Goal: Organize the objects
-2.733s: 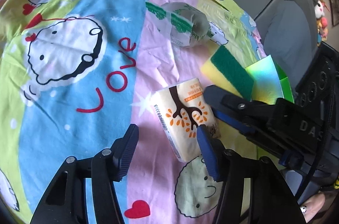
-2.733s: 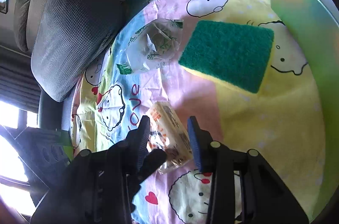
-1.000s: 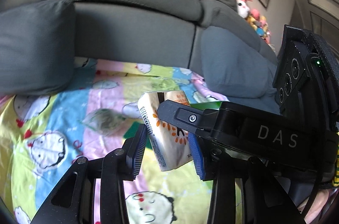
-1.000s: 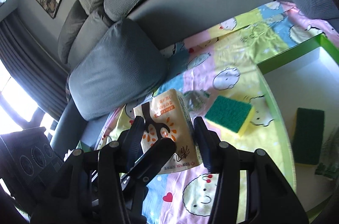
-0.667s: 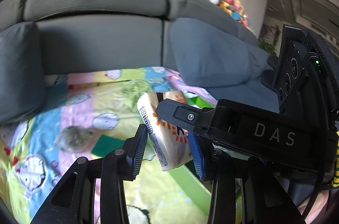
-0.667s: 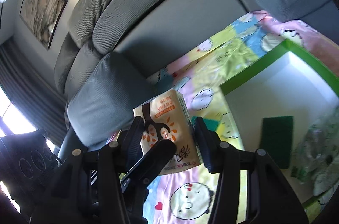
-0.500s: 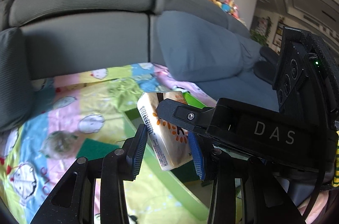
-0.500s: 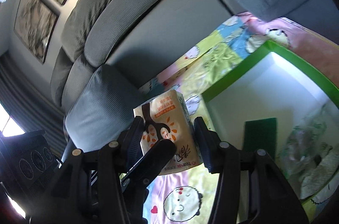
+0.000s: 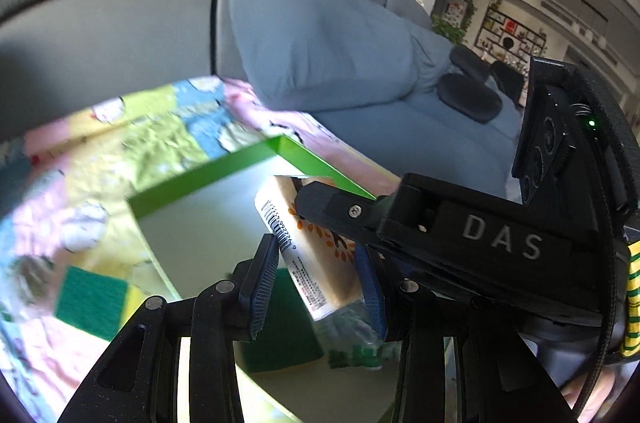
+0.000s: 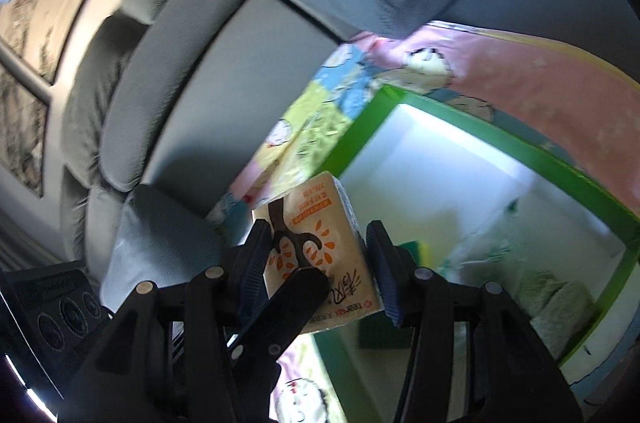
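While both grippers clamped the tissue pack point(image 10: 316, 255) between them, it hung tilted over the green-rimmed box point(image 9: 208, 171) on the cartoon-print sheet point(image 9: 120, 127). The left gripper point(image 9: 316, 283) pinched its sides and the right gripper point(image 10: 316, 263) likewise. Inside the box lay a green sponge point(image 10: 384, 333); another sponge point(image 9: 90, 303) sat outside, beside its left wall.

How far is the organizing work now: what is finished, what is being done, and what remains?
Done: a green sponge and a clear plastic packet lie in the green-rimmed box. In hand: both the left gripper and right gripper hold the orange-printed tissue pack over it. Left: a yellow-green sponge on the cartoon cloth.
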Demonstrator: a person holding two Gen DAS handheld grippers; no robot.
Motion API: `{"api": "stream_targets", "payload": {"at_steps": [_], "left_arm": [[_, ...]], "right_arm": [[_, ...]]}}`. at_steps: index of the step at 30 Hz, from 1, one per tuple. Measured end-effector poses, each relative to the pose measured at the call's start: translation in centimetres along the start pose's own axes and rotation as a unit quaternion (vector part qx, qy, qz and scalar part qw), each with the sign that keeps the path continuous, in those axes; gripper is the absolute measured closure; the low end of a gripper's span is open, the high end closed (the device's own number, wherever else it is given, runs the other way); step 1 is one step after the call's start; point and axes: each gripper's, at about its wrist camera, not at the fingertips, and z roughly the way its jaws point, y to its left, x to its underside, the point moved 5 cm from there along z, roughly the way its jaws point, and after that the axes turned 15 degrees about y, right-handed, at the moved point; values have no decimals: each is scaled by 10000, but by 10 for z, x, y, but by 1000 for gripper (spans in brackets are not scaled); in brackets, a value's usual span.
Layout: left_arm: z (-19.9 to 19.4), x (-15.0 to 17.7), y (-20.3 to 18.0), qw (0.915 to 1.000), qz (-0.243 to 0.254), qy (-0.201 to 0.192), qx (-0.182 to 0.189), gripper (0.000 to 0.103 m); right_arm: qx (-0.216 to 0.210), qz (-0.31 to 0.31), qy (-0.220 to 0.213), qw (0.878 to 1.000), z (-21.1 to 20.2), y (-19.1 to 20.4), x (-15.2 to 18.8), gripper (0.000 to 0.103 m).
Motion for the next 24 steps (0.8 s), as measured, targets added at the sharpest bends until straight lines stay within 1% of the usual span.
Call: {"api": "stream_targets", "payload": {"at_steps": [3, 8, 11, 17, 20, 24], "left_arm": [[11, 2, 0, 9998, -70, 140, 132, 62], [19, 6, -1, 9990, -165, 287, 307, 62], [23, 9, -1, 9983, -216, 356, 399, 62], [30, 11, -2, 9969, -272, 503, 534, 62], [34, 11, -1, 9963, -300, 573, 561, 62], [36, 12, 0, 9959, -336, 613, 583, 62]], "right_arm": [[310, 133, 18, 9994, 2, -11, 0, 53], [485, 313, 67, 9983, 5, -22, 0, 53], [670, 351, 61, 9971, 5, -27, 1, 53], [823, 430, 102, 9956, 8, -31, 1, 53], [989, 452, 105, 9940, 8, -33, 1, 53], [1021, 502, 137, 9934, 11, -35, 0, 53]]}}
